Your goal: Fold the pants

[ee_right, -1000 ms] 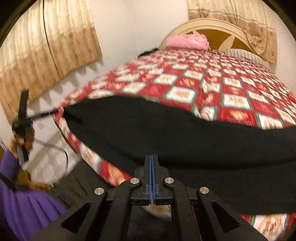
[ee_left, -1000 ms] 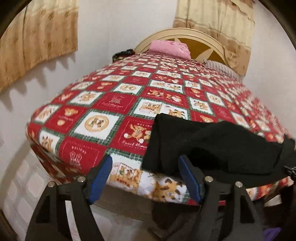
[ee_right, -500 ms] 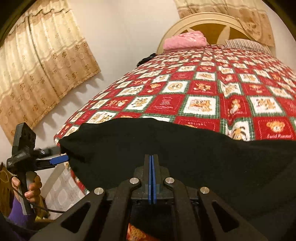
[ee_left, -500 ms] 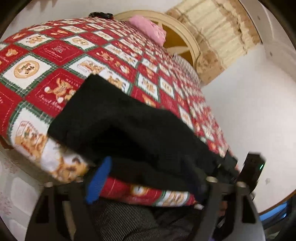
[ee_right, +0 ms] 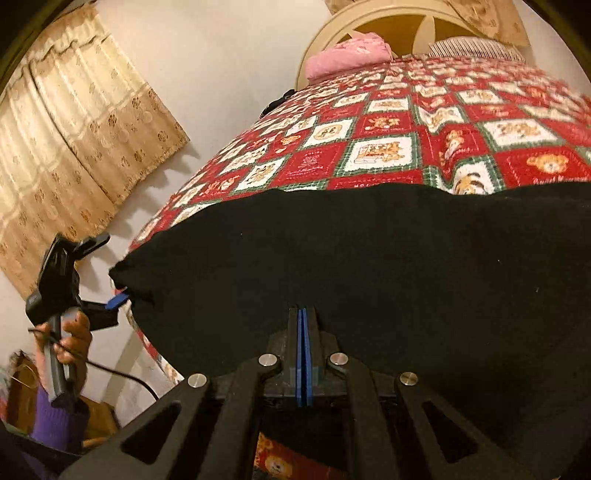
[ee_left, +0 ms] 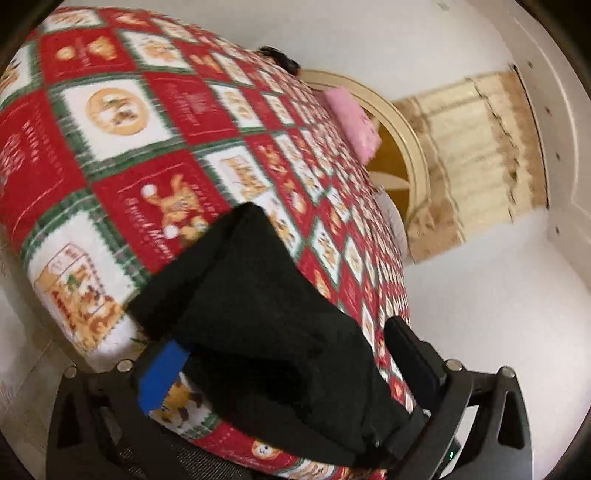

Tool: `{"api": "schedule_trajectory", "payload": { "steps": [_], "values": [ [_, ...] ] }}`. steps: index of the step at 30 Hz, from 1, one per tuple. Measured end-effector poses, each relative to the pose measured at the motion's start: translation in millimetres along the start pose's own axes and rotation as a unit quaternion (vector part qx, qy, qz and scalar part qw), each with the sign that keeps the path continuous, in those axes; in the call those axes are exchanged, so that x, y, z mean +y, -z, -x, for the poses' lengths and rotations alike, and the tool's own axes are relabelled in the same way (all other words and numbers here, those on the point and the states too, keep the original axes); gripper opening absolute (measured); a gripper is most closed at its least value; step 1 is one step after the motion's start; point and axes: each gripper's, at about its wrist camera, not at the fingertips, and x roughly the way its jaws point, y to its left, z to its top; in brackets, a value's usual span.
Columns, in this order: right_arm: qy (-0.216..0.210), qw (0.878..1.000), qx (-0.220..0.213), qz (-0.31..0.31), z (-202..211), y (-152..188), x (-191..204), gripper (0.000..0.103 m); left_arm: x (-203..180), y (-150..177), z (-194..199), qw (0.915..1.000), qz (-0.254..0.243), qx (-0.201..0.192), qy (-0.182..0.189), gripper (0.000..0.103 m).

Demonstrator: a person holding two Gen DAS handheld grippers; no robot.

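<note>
Black pants [ee_left: 258, 314] lie folded along the near edge of the bed, also filling the lower half of the right wrist view [ee_right: 369, 266]. My left gripper [ee_left: 291, 362] is open, its blue-padded fingers [ee_left: 162, 373] astride the left end of the pants. It also shows in the right wrist view [ee_right: 110, 295], at the pants' left corner. My right gripper [ee_right: 303, 332] is shut, its blue pads pressed together on the near edge of the pants.
The bed has a red, white and green teddy-bear quilt [ee_left: 155, 140] [ee_right: 388, 147]. A pink pillow [ee_right: 347, 55] and a striped pillow [ee_right: 472, 46] lie by the round cream headboard [ee_right: 369, 22]. Beige curtains [ee_right: 74, 147] hang on the left wall.
My left gripper has rolled and moved in onto the left end of the pants, staying open. My right gripper stays shut on the pants; its view has closed in on them.
</note>
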Motion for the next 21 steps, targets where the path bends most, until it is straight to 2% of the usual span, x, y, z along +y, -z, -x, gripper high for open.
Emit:
{"api": "schedule_trajectory", "payload": {
  "steps": [1, 3, 4, 5, 6, 8, 9, 11, 14, 16, 19, 21],
  "values": [
    [0.009, 1.0, -0.002, 0.01, 0, 1, 4, 0.001, 0, 1, -1, 0.9999, -0.003, -0.005, -0.009, 0.09],
    [0.021, 1.0, -0.006, 0.022, 1, 2, 8, 0.001, -5, 2, -1, 0.9979, -0.036, -0.008, -0.053, 0.057],
    [0.024, 0.999, -0.007, 0.024, 2, 3, 9, 0.001, -7, 2, -1, 0.9966, -0.049, -0.008, -0.065, 0.049],
    [0.027, 0.999, -0.009, 0.024, 2, 3, 9, 0.001, -5, 2, -1, 0.997, -0.056, -0.007, -0.053, 0.032],
    [0.029, 0.999, -0.01, 0.025, 2, 3, 9, 0.001, -3, 1, -1, 0.9983, -0.05, -0.008, -0.029, 0.029],
    [0.031, 0.999, -0.01, 0.024, 4, 3, 10, 0.001, -5, -1, 0, 0.9982, -0.054, -0.017, -0.02, 0.025],
    [0.031, 0.999, -0.01, 0.02, 6, 3, 10, 0.001, -13, -2, 2, 0.9962, -0.079, -0.025, -0.029, 0.02],
    [0.026, 1.0, -0.013, 0.006, 10, 3, 8, 0.002, -24, 0, 10, 0.9917, -0.119, -0.037, -0.034, 0.019],
    [0.016, 0.999, -0.03, -0.015, 19, 5, 7, 0.002, -42, 2, 23, 0.9797, -0.186, -0.059, -0.045, 0.019],
    [0.01, 0.999, -0.03, -0.02, 21, 6, 7, 0.002, -41, 4, 24, 0.9747, -0.206, -0.055, -0.065, 0.019],
    [0.013, 1.0, -0.02, -0.009, 19, 8, 13, 0.002, -23, 9, 13, 0.9676, -0.216, -0.039, -0.124, 0.019],
    [0.017, 1.0, -0.016, -0.003, 19, 11, 16, 0.002, -11, 12, -2, 0.955, -0.24, -0.027, -0.173, 0.023]
  ]
}}
